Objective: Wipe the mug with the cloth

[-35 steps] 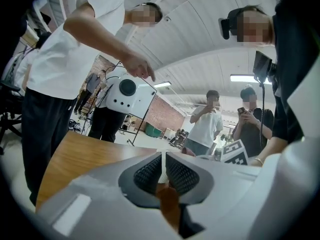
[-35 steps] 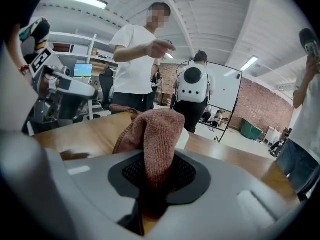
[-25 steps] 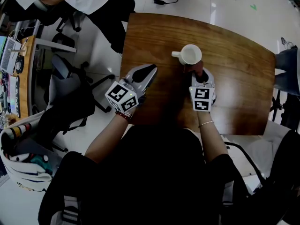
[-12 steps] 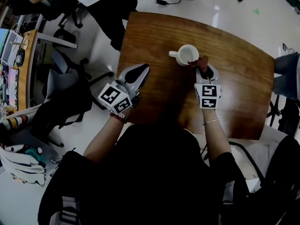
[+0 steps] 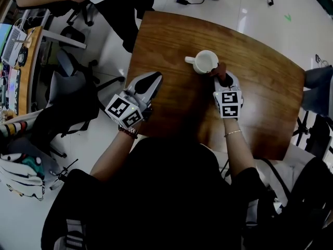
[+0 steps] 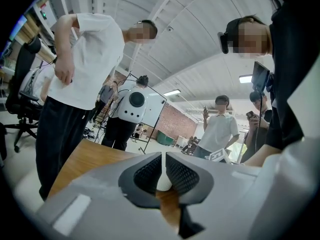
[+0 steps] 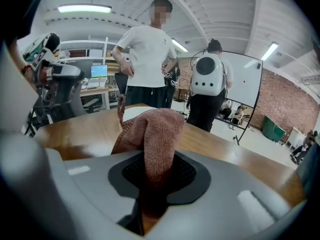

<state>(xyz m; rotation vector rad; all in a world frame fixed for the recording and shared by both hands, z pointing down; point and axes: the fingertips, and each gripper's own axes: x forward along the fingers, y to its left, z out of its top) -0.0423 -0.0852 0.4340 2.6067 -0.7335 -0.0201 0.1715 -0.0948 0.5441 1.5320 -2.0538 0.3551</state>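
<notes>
The left gripper, grey plastic with dark mesh pads, has its jaws pressed together with nothing between them. Just past them a white ceramic mug stands on the brown wooden table. A person in a white T-shirt stands at the table's far left edge.

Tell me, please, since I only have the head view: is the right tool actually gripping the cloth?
Observer: Yes. The right gripper view shows the right tool shut on the cloth, which is reddish-brown and bunches up out of the jaws.
Operator: Thank you. Is the left tool holding anything?
Observer: No. The left gripper view shows the left tool shut, its jaws together with nothing gripped between them.
</notes>
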